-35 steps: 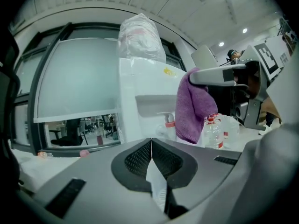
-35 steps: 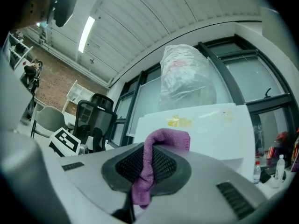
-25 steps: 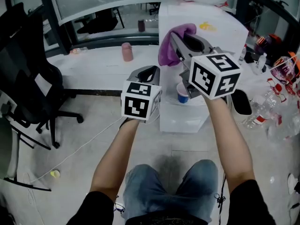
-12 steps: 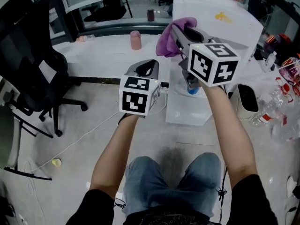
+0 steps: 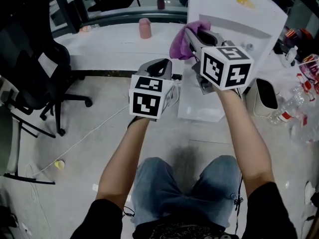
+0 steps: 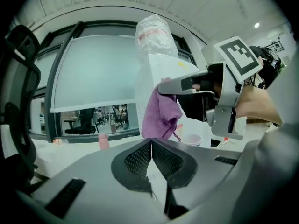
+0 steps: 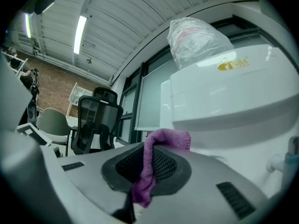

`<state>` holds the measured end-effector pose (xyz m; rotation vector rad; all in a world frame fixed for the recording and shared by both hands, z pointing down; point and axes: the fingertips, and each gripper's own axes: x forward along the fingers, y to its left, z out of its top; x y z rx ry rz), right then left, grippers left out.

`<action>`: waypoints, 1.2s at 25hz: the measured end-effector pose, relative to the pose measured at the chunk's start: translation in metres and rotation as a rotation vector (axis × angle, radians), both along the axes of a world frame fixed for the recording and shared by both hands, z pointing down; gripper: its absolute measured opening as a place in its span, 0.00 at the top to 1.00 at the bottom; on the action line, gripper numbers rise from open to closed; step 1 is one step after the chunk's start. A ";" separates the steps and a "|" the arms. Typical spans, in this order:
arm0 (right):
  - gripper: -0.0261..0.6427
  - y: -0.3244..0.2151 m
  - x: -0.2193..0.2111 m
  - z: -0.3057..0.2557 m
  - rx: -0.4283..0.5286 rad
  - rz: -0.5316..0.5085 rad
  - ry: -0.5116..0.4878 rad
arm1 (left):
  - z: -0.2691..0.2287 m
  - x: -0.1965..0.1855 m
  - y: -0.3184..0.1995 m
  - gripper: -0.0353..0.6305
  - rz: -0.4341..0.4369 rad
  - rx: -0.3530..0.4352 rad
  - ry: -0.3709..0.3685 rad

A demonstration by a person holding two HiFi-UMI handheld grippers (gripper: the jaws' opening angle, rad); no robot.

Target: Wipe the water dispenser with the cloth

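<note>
Head view, nearest first: what shows?

A lap in jeans [image 5: 164, 195] at the bottom edge, then two bare forearms [image 5: 124, 158] reaching out over the floor [image 5: 65, 203]. The left gripper [image 5: 160, 62] is held lower and nearer. The right gripper [image 5: 189, 33] is higher and farther out.

How do the left one's jaws stand?

Pressed together, the pads meeting along a thin seam with nothing between them (the left gripper view looks straight at them). It hangs in the air, touching nothing.

And the right one?

It pinches the cloth [image 7: 140, 190]. The purple fabric runs up between the two pads and folds over their tips, and a tail hangs below.

Where is the cloth relative to the water dispenser [image 5: 234, 24]?

High up, by the left front edge of the white cabinet. It is close, but I cannot tell whether it touches. In the right gripper view the upper front rises just beyond the fold.

Anything on the dispenser itself?

A clear plastic bag [image 7: 196, 38] sits on top and a yellow mark [image 5: 245, 2] shows on the front panel. The left gripper view also catches a white cup [image 6: 191, 139] low by the front.

Farther out?

A pale ledge [image 5: 109, 49] runs off to the left with a pink cup [image 5: 145, 28] standing on it. A black office chair [image 5: 35, 68] stands at the far left, and plastic bottles [image 5: 289, 111] lie at the right.
</note>
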<state>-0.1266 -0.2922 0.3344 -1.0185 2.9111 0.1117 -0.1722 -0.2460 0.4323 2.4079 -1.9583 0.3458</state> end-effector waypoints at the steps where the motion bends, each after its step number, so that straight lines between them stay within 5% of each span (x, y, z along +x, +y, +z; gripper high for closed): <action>1: 0.91 0.000 -0.001 0.006 -0.010 0.002 0.003 | 0.003 -0.001 0.001 0.91 0.000 -0.004 -0.003; 19: 0.91 -0.004 -0.018 0.120 -0.165 0.012 0.045 | 0.070 -0.015 0.007 0.91 -0.016 -0.076 0.037; 30: 0.91 0.007 -0.024 0.206 -0.180 -0.004 0.175 | 0.124 -0.001 0.006 0.91 0.003 -0.118 0.050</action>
